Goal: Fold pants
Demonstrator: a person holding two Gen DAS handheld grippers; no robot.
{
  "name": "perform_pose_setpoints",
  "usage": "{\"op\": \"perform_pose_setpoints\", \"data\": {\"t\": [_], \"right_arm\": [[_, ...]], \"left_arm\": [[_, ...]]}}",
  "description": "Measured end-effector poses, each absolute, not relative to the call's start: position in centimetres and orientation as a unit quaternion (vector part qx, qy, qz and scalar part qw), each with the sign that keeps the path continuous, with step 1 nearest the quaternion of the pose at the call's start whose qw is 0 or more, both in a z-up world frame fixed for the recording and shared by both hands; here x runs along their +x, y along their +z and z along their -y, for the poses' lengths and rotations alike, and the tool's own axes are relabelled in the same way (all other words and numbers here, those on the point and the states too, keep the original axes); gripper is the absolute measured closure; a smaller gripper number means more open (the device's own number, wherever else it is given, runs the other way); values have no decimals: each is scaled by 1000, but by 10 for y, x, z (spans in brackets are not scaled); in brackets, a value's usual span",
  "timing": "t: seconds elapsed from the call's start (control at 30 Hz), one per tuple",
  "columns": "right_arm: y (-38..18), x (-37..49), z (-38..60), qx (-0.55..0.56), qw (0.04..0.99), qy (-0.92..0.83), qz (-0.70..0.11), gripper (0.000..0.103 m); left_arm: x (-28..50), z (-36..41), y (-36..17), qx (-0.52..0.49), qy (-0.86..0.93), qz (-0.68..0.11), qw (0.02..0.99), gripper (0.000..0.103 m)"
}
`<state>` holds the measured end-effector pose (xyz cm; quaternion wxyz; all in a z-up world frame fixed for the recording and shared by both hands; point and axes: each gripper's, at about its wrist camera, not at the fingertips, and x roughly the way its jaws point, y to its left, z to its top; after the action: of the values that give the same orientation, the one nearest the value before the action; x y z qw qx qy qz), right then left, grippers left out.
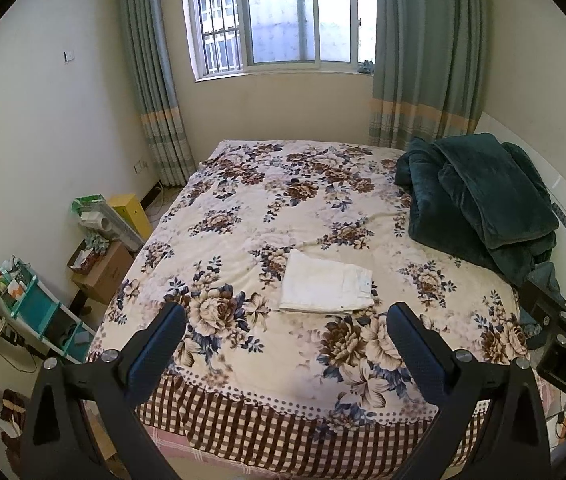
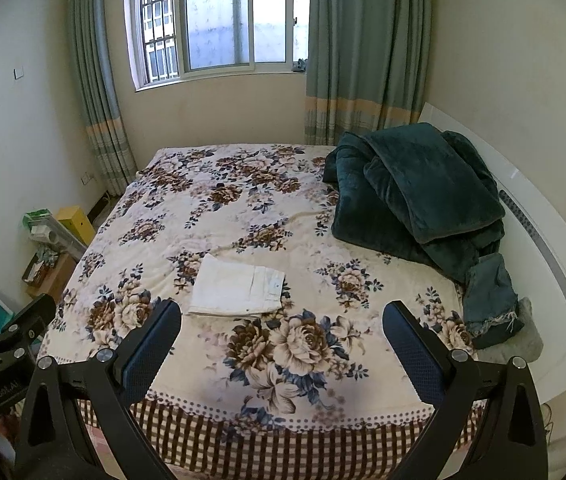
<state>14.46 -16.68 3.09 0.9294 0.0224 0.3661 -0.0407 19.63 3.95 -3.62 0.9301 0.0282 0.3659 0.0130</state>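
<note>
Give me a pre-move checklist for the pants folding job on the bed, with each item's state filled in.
1. White pants folded into a flat rectangle on the floral bedspread: ok.
2. Left gripper open and empty: ok.
3. Right gripper open and empty: ok.
4. Both grippers clear of the white pants, held back over the near edge of the bed: ok.
5. Blue jeans at the right edge, partly under the dark green blanket, not yet folded: not ok.
6. Jeans free to pull out from under the blanket: cannot tell.
</note>
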Motion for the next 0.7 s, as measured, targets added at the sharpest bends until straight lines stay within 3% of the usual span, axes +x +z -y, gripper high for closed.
{"op": "perform_pose_setpoints", "data": {"t": [0.7], "right_arm": [[27,144,162,20,929,-37,-369,0]], "left_arm": [[195,-44,-34,24,18,-361,932,0]]}}
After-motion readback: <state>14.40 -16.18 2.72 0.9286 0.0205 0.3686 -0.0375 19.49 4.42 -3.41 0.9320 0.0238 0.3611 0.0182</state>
